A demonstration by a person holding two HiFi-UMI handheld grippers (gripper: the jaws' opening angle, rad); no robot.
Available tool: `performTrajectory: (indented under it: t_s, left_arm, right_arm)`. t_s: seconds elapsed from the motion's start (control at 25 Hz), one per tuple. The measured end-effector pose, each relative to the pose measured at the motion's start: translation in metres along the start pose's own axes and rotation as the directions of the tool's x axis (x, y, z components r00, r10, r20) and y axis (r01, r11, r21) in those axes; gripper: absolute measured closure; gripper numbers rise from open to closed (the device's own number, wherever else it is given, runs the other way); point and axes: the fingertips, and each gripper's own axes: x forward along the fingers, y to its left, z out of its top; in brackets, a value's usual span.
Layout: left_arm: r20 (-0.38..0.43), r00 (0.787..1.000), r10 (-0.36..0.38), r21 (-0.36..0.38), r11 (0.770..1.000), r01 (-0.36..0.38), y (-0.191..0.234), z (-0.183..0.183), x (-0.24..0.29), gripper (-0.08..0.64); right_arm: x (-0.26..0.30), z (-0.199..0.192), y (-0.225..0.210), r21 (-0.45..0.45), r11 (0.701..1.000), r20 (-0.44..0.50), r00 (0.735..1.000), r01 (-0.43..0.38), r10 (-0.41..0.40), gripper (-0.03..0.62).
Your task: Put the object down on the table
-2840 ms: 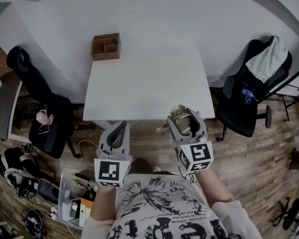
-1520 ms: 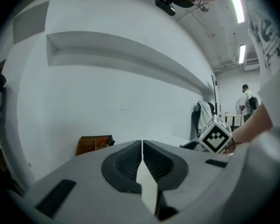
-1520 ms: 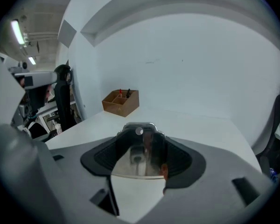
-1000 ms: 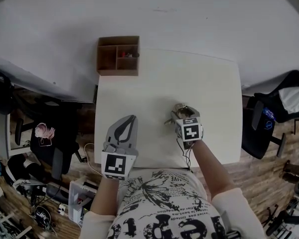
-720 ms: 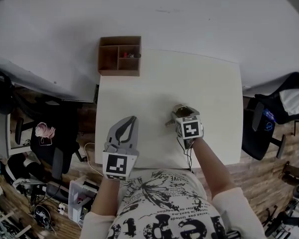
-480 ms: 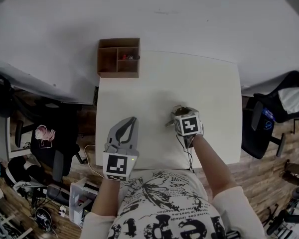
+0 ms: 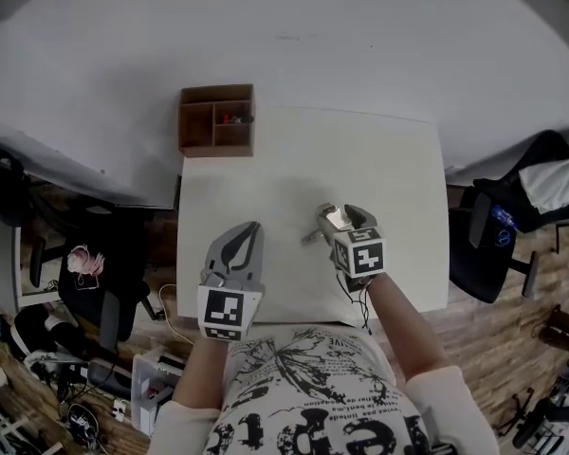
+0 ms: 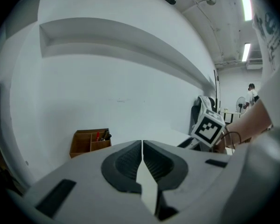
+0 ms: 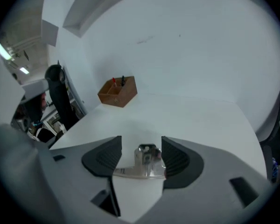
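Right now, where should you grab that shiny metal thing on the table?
Probably the upright block of the shiny metal thing, pinched across its two sides, coming from the person's edge of the table. Its thin flat tail lies too low to pinch easily.

On the table (image 7: pixel 398 178): box (image 7: pixel 215 119) at far left corner — object (image 7: pixel 332 218) nearer, right of centre, seemingly resting there.

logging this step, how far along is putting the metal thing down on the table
Done: the shiny metal object looks to rest on the table, unclamped. In hand: the right hand-held gripper is open around it, a gap showing beside it, though its jaws have just closed slightly. The left hand-held gripper is shut and empty. Left: draw the right one clear of the object.
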Motion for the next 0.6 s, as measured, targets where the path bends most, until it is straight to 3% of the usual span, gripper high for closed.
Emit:
performTrajectory:
  t_s: [0.16, 0.36, 0.6]
  left_arm:
    - [0.028, 1.000, 0.011, 0.014, 1.000, -0.012, -0.014, 0.021, -0.001, 0.548]
    - [0.063, 0.998, 0.023, 0.032, 0.999, -0.025, -0.031, 0.044, -0.001, 0.548]
    - [0.106, 0.994, 0.034, 0.043, 0.998, -0.039, -0.050, 0.072, -0.005, 0.548]
  right_arm:
    - [-0.048, 0.036, 0.008, -0.057, 0.998, 0.170, 0.985, -0.021, 0.031, 0.418]
    - [-0.104, 0.074, 0.003, -0.113, 0.994, 0.359, 0.933, 0.003, 0.038, 0.585]
    - [-0.161, 0.103, -0.002, -0.143, 0.990, 0.548, 0.833, 0.007, 0.073, 0.598]
